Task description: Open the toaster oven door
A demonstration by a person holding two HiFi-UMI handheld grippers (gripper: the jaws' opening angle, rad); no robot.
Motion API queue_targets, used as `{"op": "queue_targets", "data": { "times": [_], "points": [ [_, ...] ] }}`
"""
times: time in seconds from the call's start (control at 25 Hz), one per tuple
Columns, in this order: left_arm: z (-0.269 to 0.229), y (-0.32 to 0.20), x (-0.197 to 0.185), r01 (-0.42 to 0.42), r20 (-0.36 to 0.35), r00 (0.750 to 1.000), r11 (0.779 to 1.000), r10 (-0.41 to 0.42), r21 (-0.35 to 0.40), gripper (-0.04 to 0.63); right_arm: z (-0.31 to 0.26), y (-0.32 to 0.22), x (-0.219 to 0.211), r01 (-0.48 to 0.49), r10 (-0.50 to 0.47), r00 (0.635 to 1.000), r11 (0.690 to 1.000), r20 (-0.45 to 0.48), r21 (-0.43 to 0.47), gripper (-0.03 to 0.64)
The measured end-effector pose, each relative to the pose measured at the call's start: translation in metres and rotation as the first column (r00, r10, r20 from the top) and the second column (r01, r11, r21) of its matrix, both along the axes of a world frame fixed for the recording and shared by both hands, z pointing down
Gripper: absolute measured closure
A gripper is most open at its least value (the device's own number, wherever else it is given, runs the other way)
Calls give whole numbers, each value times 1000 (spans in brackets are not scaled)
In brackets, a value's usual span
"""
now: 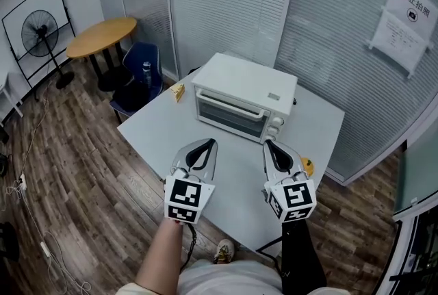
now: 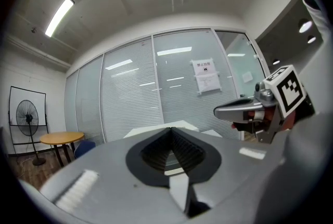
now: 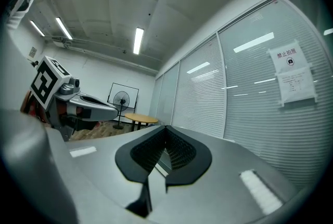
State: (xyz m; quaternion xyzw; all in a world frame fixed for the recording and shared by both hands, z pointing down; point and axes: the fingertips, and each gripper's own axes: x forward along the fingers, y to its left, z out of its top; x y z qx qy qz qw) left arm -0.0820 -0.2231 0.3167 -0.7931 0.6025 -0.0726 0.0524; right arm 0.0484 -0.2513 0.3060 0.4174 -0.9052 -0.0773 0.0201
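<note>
A white toaster oven (image 1: 243, 96) stands at the far side of a light grey table (image 1: 156, 126), its glass door closed and the handle bar (image 1: 230, 106) across the door's top. My left gripper (image 1: 209, 144) and right gripper (image 1: 267, 144) hover side by side over the table in front of it, a short way from the door, touching nothing. Both are shut with nothing between the jaws. In the left gripper view my left gripper (image 2: 170, 130) points toward the oven's white top (image 2: 141, 131), with the right gripper (image 2: 244, 109) beside it. In the right gripper view the right gripper (image 3: 165, 128) is equally shut.
A small yellow object (image 1: 178, 91) lies left of the oven and another (image 1: 308, 165) near the table's right edge. Glass walls with blinds run close behind the table. A round wooden table (image 1: 102, 36), a blue chair (image 1: 142, 79) and a standing fan (image 1: 40, 33) occupy the left.
</note>
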Motion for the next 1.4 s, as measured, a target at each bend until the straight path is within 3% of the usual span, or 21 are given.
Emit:
{"op": "queue_targets", "data": {
  "times": [0.52, 0.84, 1.04, 1.4],
  "points": [
    [20, -85, 14, -28, 44, 999, 998, 30, -57, 538, 16, -78, 3, -25, 26, 1000, 999, 3, -41, 614],
    [27, -131, 15, -99, 40, 994, 993, 102, -71, 538, 28, -113, 2, -96, 96, 995, 993, 4, -67, 614],
    [39, -168, 8, -149, 29, 988, 983, 153, -103, 538, 39, -144, -9, -142, 142, 990, 984, -5, -104, 614],
    [83, -217, -3, -245, 19, 967, 948, 254, -205, 538, 87, -191, -36, -212, 203, 977, 953, -64, -216, 615]
  ]
}}
